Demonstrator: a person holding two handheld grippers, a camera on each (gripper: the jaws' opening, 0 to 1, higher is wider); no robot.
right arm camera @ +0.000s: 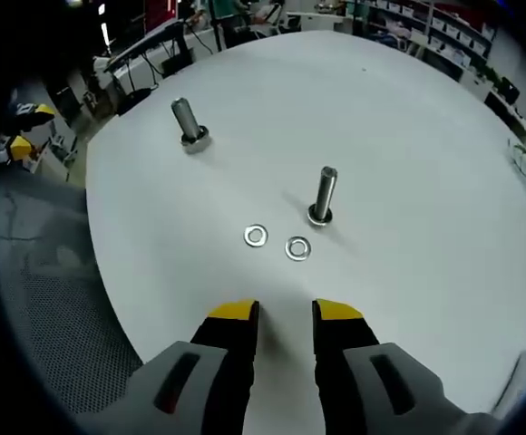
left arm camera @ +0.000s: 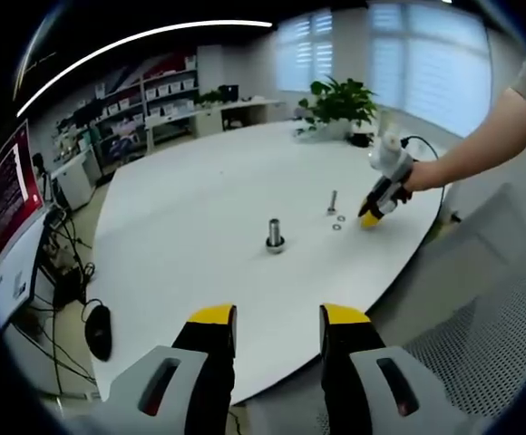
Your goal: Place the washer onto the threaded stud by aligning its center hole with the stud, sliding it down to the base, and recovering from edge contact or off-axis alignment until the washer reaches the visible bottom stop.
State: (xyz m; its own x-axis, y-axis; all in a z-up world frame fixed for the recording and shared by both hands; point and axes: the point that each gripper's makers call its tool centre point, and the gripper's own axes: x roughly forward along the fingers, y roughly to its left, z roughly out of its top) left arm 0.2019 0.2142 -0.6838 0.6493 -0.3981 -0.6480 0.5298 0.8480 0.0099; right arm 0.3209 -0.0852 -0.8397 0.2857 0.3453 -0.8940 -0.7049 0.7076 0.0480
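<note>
Right gripper view: the right tongs (right arm camera: 286, 313) hang over the white table (right arm camera: 408, 136), jaws slightly apart and holding nothing. Just ahead of the tips lie two washers, the left washer (right arm camera: 256, 236) and the right washer (right arm camera: 297, 247), flat and apart. Just beyond them stands the near stud (right arm camera: 323, 196), upright; the far stud (right arm camera: 189, 123) is farther off to the left. In the left gripper view, the left tongs (left arm camera: 277, 317) are parted and empty at the table edge.
</note>
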